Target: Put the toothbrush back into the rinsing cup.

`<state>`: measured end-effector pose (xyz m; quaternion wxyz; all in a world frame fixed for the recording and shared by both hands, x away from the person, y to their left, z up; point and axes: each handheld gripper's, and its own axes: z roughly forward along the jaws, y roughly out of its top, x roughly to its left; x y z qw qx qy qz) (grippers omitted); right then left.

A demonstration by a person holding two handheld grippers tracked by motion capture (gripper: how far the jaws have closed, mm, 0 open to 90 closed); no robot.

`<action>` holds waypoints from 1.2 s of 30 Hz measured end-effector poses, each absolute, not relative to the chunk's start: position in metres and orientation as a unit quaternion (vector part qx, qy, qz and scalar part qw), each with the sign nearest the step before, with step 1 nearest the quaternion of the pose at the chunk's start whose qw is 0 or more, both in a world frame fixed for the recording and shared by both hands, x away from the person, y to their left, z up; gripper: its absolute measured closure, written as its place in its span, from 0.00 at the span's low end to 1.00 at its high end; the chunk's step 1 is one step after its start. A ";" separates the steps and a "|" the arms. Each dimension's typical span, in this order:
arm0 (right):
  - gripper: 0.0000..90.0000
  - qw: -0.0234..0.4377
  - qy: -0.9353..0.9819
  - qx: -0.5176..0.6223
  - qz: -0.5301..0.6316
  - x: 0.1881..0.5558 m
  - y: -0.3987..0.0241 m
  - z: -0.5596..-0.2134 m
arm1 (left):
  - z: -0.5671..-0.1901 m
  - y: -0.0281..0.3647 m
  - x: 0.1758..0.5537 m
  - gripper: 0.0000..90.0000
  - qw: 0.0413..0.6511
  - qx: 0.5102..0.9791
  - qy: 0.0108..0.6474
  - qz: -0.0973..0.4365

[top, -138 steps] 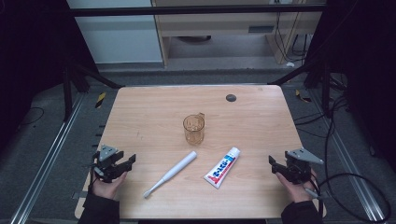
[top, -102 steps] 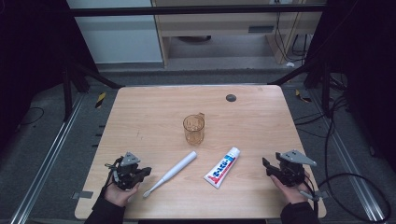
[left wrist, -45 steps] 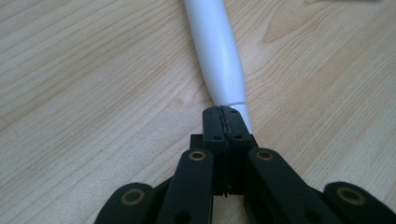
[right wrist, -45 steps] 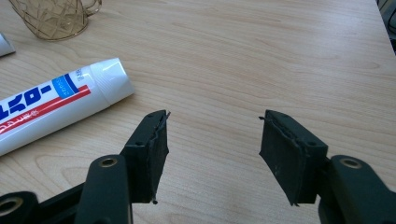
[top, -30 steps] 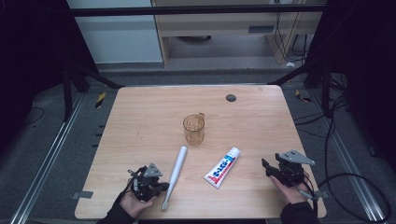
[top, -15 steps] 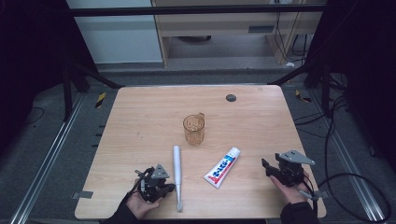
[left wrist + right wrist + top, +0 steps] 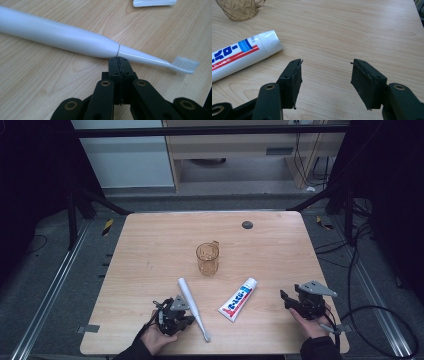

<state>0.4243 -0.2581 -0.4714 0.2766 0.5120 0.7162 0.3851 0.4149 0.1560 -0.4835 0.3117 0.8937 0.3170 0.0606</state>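
L gripper (image 7: 119, 60) (jaws fully closed, empty) nudged toothbrush (image 7: 192, 306) at lower centre; R gripper (image 7: 325, 75) gaped empty, nothing picked up yet.

From my feed there's an amber cup (image 7: 207, 258) mid-table, toothpaste tube (image 7: 238, 299) lying nearer me, dark disc (image 7: 247, 225) at the back.

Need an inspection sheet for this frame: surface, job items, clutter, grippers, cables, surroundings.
Surface: wooden table, bare wood, small dark round spot near far edge.
Job's things: white electric toothbrush lying flat; toothpaste tube lying flat beside it; amber plastic cup upright.
Clutter: nothing seen.
Grippers: left hand-held gripper shut, tips against the toothbrush; right hand-held gripper open, empty.
Cables: black cables on the floor at right.
Surroundings: dark frame bars, grey floor.
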 end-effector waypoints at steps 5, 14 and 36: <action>0.46 0.276 0.717 0.512 0.384 0.424 -0.258 -0.472 | -0.485 0.150 0.416 1.00 0.310 0.896 0.313 0.063; 0.46 0.277 0.717 0.512 0.384 0.425 -0.258 -0.472 | -0.481 0.149 0.416 1.00 0.322 0.892 0.310 0.065; 0.46 0.280 0.713 0.516 0.385 0.426 -0.258 -0.472 | -0.432 0.189 0.474 1.00 0.357 0.845 0.368 0.153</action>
